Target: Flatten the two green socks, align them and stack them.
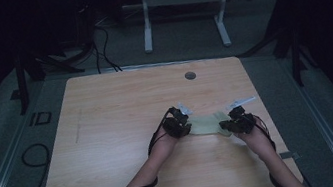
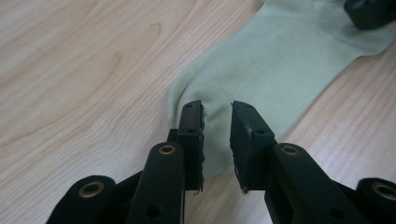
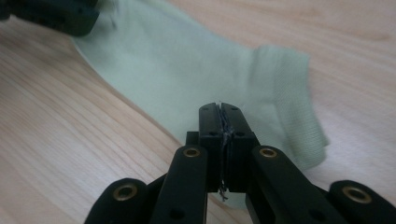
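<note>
High view — left gripper [image 1: 186, 127] jaws apart over sock [image 1: 207, 124] | right gripper [image 1: 226, 125] pinched closed, grip unclear

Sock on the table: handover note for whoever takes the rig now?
Left gripper: fingers apart, straddling the toe end of the pale green sock, not pinching.
Right gripper: fingers shut together over the cuff end; whether fabric is caught between them is unclear.
Sock lies flat on the wooden table, between both hands.
Done: both ends reached.
Left: probably a firm grip at each end, then folding or moving.
</note>
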The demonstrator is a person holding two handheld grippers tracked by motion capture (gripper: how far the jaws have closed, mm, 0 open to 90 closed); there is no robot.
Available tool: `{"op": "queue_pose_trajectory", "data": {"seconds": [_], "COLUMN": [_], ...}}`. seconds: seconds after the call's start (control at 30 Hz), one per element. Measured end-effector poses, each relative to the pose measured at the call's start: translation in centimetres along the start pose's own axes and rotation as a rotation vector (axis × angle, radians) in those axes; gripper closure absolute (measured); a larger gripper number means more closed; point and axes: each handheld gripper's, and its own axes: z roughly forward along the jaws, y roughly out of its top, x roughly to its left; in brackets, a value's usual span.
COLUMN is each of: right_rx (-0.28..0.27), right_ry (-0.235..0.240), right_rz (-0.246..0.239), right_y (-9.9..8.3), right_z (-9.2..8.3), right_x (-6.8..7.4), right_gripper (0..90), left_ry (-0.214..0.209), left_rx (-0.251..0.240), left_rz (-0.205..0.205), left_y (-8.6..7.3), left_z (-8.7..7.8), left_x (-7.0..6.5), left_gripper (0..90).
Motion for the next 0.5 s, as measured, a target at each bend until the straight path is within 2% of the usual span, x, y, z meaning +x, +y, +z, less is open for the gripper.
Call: {"op": "queue_pose_trajectory", "data": {"seconds": [0.1, 0.17, 0.27, 0.33, 0.5], "right_rx": [0.029, 0.021, 0.013, 0.010, 0.006], "right_ry": [0.000, 0.017, 0.024, 0.027, 0.035], "right_rz": [-0.011, 0.004, 0.004, 0.006, 0.008], "right_y": [-0.6, -0.9, -1.2, -1.4, -1.6], "right_z": [1.0, 1.1, 0.9, 0.8, 0.7], "right_x": [-0.1, -0.3, -0.6, -0.7, -0.8], "right_gripper": [88.0, 87.9, 87.1, 86.8, 84.9], "left_ry": [0.045, 0.040, 0.035, 0.019, -0.004], "left_rx": [-0.008, 0.001, 0.015, 0.012, 0.014], "left_rz": [0.018, 0.003, 0.006, -0.014, -0.009], "left_y": [0.1, 0.1, -0.3, -0.7, -1.5], "left_z": [0.7, 1.1, 1.5, 1.2, 0.5], "left_x": [0.1, 0.3, 0.2, 0.1, -0.5], "left_gripper": [69.6, 69.7, 69.7, 69.8, 69.7]}}
